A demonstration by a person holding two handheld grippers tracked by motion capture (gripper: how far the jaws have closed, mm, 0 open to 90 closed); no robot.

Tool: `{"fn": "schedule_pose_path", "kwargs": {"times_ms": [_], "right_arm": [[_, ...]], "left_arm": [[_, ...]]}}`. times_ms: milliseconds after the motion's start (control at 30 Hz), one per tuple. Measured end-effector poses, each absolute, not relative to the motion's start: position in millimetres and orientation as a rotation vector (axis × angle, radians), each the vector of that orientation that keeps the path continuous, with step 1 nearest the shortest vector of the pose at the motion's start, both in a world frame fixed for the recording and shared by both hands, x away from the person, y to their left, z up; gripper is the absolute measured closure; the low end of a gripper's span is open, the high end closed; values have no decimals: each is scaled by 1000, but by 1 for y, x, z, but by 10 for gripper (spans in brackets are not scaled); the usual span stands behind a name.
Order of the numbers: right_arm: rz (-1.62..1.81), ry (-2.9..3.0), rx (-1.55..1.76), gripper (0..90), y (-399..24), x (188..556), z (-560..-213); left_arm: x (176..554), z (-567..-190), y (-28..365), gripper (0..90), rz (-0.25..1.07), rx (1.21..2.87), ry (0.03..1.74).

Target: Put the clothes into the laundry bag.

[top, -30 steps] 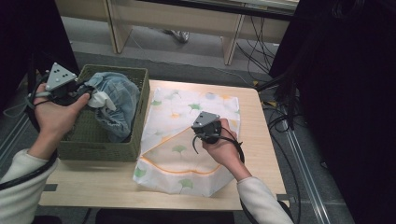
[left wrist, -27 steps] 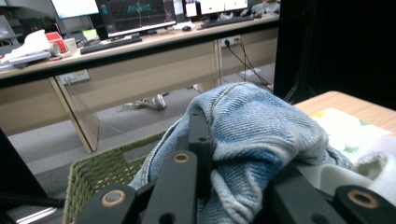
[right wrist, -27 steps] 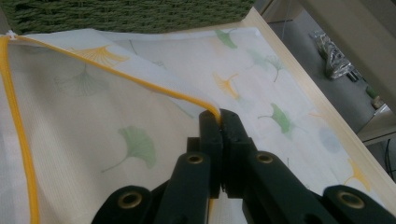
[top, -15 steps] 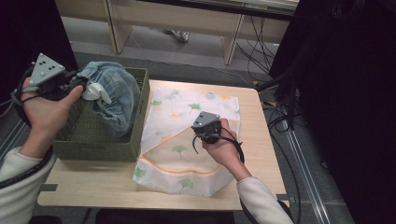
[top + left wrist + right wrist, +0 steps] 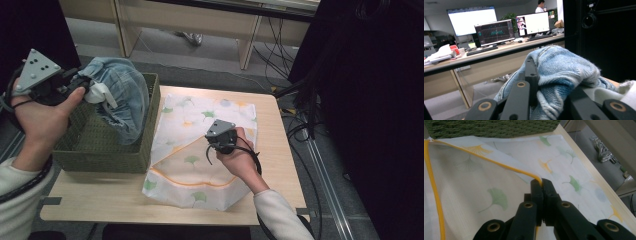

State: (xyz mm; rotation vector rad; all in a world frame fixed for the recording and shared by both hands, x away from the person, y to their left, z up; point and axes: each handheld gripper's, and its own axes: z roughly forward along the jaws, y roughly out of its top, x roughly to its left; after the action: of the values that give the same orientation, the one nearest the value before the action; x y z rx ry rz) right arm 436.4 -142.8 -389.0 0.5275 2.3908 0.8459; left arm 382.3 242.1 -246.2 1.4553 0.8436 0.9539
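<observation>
A blue denim garment (image 5: 120,95) hangs half out of a green woven basket (image 5: 100,150) at the table's left. My left gripper (image 5: 90,90) is shut on its upper edge and holds it above the basket. In the left gripper view the denim (image 5: 564,67) bulges between the black jaws of the left gripper (image 5: 549,87). A white cloth (image 5: 200,115) printed with green and orange leaves lies spread in the middle of the table. My right gripper (image 5: 220,142) rests on it, shut on its folded, yellow-trimmed corner (image 5: 537,179). The right gripper (image 5: 542,183) pinches that hem.
The wooden table (image 5: 270,200) has bare strips at the right and front of the cloth. The basket's wall (image 5: 486,127) stands just beyond the cloth. Cables (image 5: 300,125) trail off the table's right side. Desks with monitors (image 5: 494,32) stand behind.
My left gripper has risen and drawn back to the left, lifting the denim garment higher out of the basket. The right gripper and the cloth have stayed put.
</observation>
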Motion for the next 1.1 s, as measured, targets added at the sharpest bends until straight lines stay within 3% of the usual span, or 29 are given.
{"fn": "schedule_pose_path", "kwargs": {"times_ms": [633,1100], "right_arm": [[846,2394,519,900,-144,438,-389],[854,2395,527,900,-143,438,-389]], "left_arm": [[359,-227,222,820,960,1466,688],[337,-216,209,819,865,1473,566]]}}
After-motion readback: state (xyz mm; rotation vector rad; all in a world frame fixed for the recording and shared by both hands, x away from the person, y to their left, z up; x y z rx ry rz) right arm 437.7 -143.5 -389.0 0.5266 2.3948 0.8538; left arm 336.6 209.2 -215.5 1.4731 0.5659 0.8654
